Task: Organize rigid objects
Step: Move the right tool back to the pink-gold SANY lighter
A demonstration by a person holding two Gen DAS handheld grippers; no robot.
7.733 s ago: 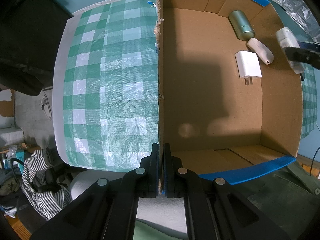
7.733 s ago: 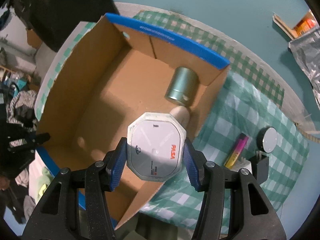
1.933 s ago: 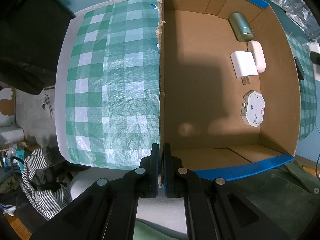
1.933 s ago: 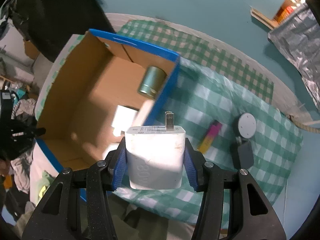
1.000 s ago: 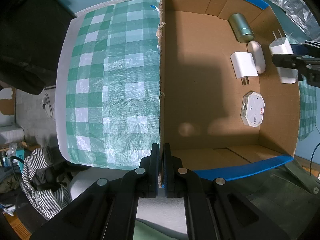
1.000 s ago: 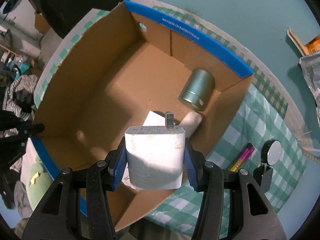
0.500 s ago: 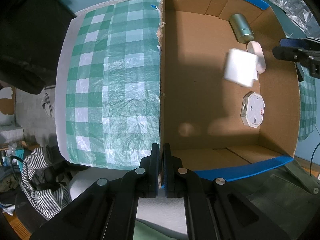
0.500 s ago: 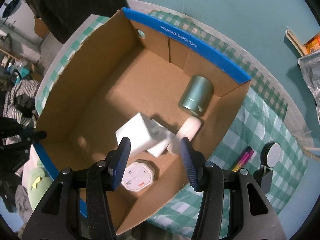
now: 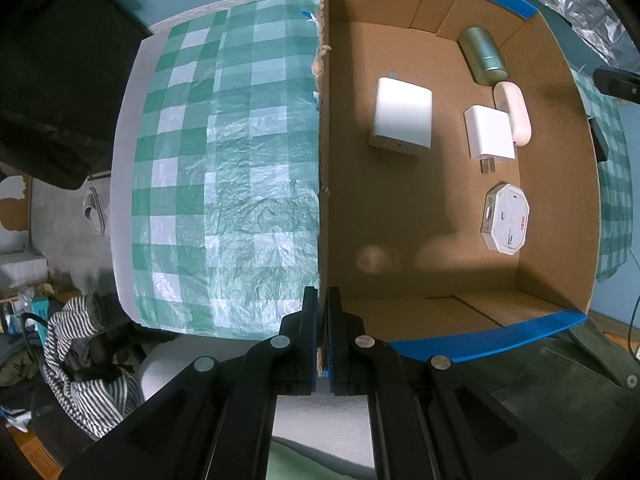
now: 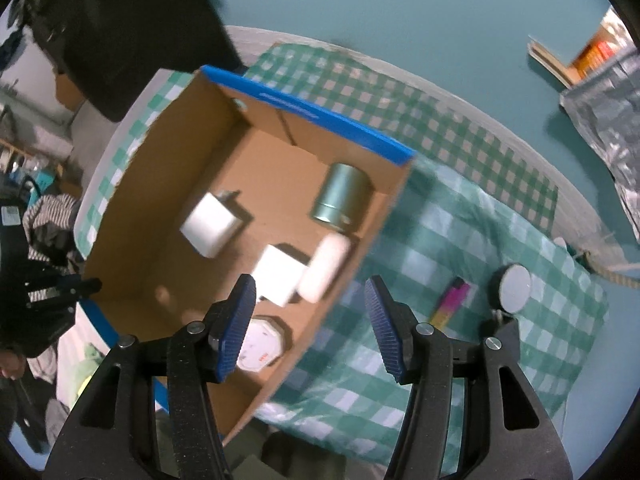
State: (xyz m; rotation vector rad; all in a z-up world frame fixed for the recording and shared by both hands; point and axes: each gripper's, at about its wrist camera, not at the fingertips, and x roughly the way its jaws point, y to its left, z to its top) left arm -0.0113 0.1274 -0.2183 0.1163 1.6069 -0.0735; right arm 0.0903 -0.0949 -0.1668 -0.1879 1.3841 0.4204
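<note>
My left gripper is shut on the near corner of the cardboard box wall. Inside the box lie a large white charger, a smaller white plug, a white pill-shaped case, a metal can and an octagonal white device. My right gripper is open and empty above the box's right wall. In the right wrist view the large charger, the smaller plug, the case, the can and the octagonal device show in the box.
On the green checked cloth right of the box lie a pink and yellow stick and a round grey disc on a black stand. A silver foil bag sits at the far right. Striped clothing lies below the table edge.
My right gripper let go of the large white charger, which dropped and came to rest on the box floor. The gripper, open, has pulled back to the right. The left gripper has not moved.
</note>
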